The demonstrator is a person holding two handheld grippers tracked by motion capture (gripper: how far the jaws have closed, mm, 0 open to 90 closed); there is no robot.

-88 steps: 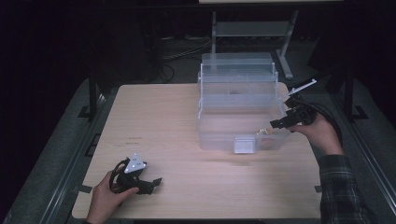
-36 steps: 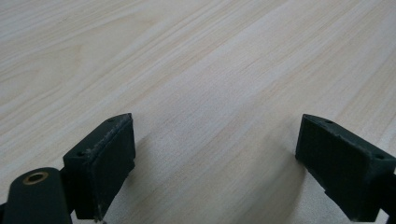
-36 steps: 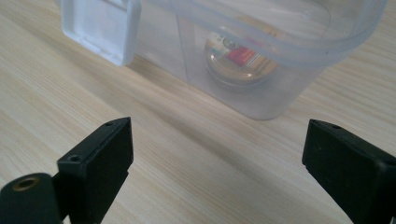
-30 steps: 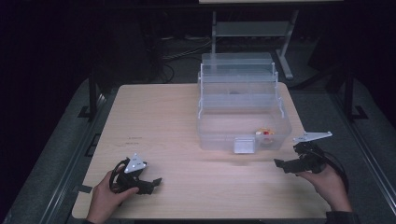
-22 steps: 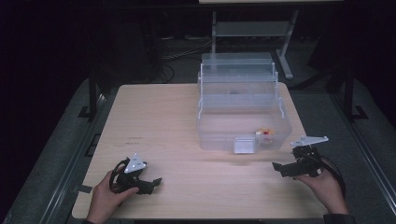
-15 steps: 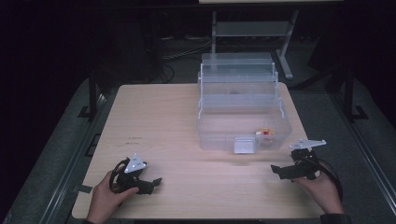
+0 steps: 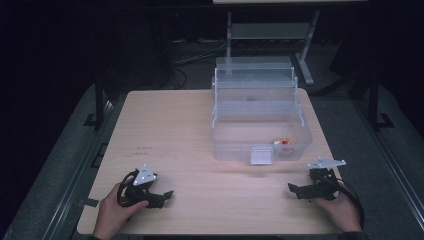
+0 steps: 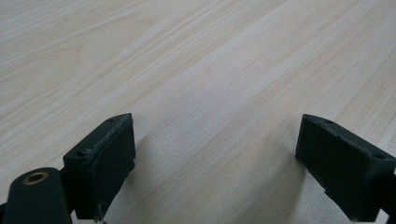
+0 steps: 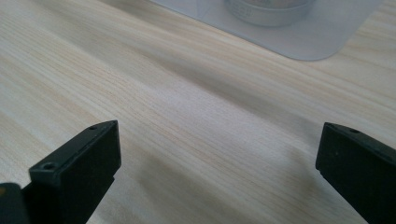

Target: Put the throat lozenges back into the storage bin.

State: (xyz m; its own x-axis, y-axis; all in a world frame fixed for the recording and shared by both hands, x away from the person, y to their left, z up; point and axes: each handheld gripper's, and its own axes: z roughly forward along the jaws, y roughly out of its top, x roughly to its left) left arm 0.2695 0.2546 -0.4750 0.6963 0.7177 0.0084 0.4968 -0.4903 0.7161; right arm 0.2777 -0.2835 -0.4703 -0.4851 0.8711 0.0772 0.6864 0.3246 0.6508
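A clear plastic box (image 7: pixel 260 120) with stepped trays stands at the table's back right. A small red and yellow thing (image 7: pixel 285 143) lies inside its front right corner. My right gripper (image 7: pixel 295 190) rests low over the near right of the table and points left. Its jaws have just been opening and now stand open, with nothing but bare wood (image 9: pixel 219 172) between them. The box's base (image 9: pixel 299 37) lies just ahead in the right gripper view. My left gripper (image 7: pixel 162 196) sits at the near left, open over bare wood (image 8: pixel 215 172).
The wooden table (image 7: pixel 180 130) stretches bare across its left half and middle. A white latch (image 7: pixel 261 156) sits on the box's front wall. Dark floor and a metal stand (image 7: pixel 270 30) lie beyond the far edge.
My right hand has come away from the box's right side to the near right of the table and sunk toward the wood. The left hand has kept still.
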